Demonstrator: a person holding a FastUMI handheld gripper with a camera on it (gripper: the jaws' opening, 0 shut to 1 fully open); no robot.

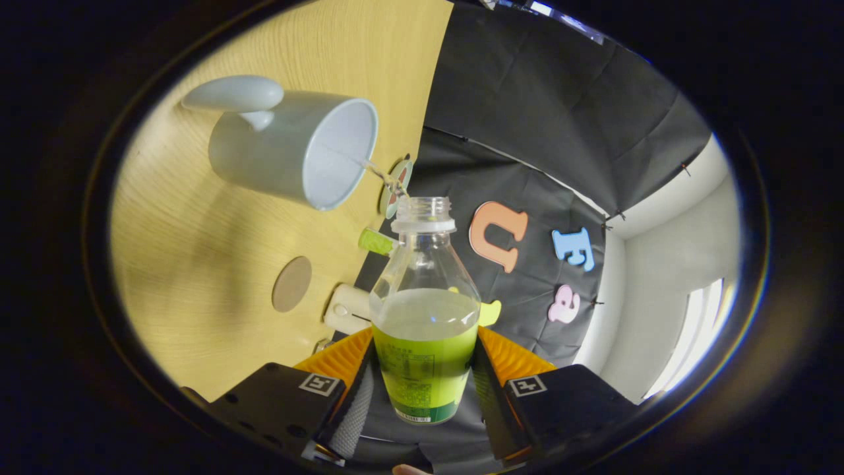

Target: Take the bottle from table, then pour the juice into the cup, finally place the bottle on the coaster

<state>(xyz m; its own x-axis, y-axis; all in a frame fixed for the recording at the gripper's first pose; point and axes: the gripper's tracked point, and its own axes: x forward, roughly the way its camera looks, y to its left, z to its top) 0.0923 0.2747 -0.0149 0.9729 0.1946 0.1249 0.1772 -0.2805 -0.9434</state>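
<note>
Bottle (425,316): uncapped, part full, clamped between both fingers of the gripper (422,389) and tipped toward the cup (293,148). A thin stream runs from its mouth into the cup (pour under way). Coaster (292,284): bare, on the table (198,264) beside the bottle, nearer than the cup. Done: pickup. Left: finish pouring, set bottle on coaster.
</note>
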